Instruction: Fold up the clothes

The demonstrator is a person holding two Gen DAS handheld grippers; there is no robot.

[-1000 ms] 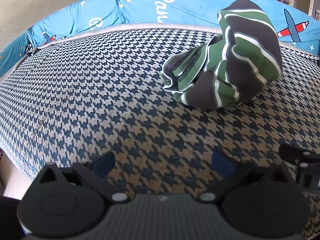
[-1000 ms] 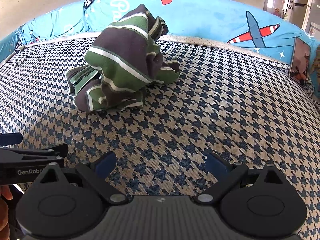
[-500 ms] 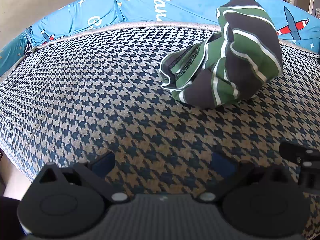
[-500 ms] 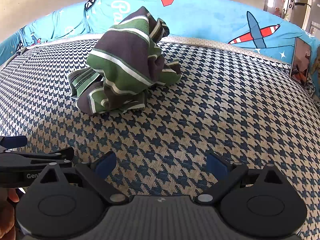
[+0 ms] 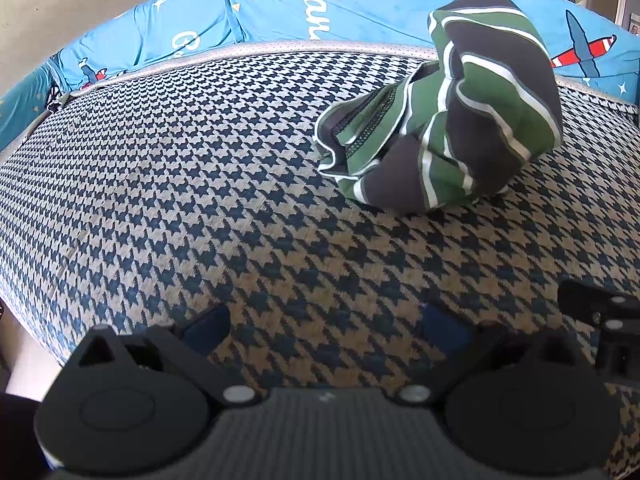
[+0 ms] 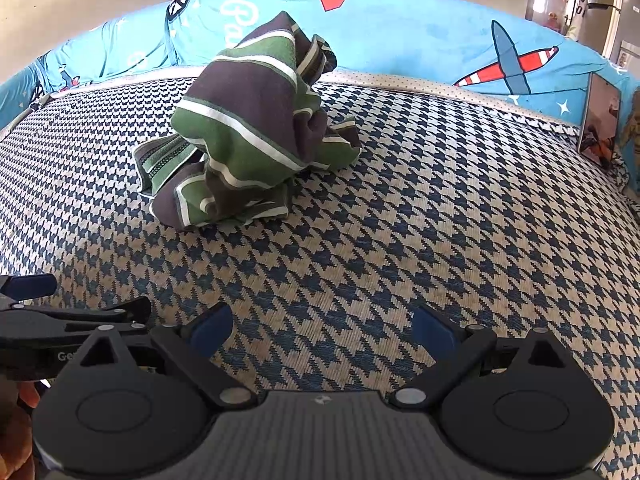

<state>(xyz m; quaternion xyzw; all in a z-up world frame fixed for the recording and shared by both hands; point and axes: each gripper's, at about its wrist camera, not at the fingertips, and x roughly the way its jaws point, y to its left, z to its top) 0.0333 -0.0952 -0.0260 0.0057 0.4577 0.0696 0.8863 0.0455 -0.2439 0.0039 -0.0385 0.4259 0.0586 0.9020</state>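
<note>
A crumpled garment point(image 5: 444, 116) with green, dark grey and white stripes lies in a heap on the houndstooth mat point(image 5: 200, 168). It sits ahead and to the right in the left wrist view, and ahead to the left as the same garment point(image 6: 248, 136) in the right wrist view. My left gripper point(image 5: 326, 328) is open over the mat's near part, well short of the heap. My right gripper point(image 6: 322, 326) is open too, with nothing between its blue pads. The left gripper point(image 6: 60, 316) shows at the right view's left edge.
A blue sheet with planes and lettering point(image 6: 440, 40) runs along the far edge of the houndstooth mat point(image 6: 440, 220). A picture card point(image 6: 600, 120) leans at the far right. The mat's left edge point(image 5: 24, 280) drops off to the floor.
Both grippers have crept slightly towards the garment, which looks a little larger and lower in each view. Their jaws stayed open.
</note>
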